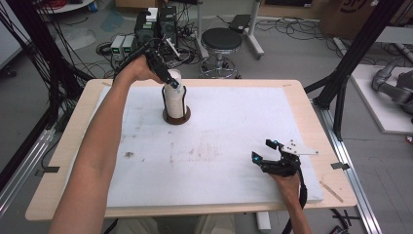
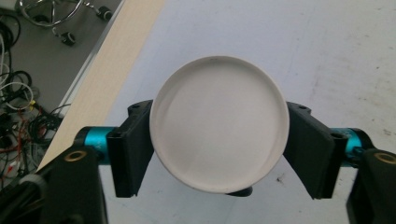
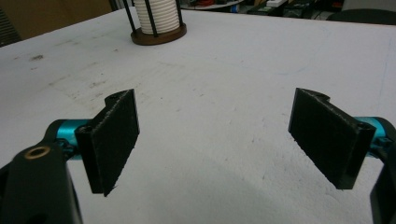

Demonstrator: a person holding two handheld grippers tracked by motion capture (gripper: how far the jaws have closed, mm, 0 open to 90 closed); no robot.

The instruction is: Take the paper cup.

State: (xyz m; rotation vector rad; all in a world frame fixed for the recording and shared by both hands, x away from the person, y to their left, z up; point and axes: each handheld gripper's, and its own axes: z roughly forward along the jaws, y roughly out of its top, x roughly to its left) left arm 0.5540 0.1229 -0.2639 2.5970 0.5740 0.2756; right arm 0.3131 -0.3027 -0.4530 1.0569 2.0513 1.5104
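At the upper middle of the high view, the stack of white round ceramic plates (image 1: 174,97) stands in a dark wooden rack with black upright rods (image 1: 176,116), its upper part hidden behind the left tool (image 1: 171,82). From the left tool's own camera, the top white plate (image 2: 219,122) covers the rack below it; the tool's pads (image 2: 133,149) sit against the plate's rim on both sides, apparently gripping it. The left arm reaches far forward, hand tipped downward. At lower right, the right tool (image 1: 265,151) rests low over the white-covered bench (image 1: 219,146), jaws spread wide and holding nothing.
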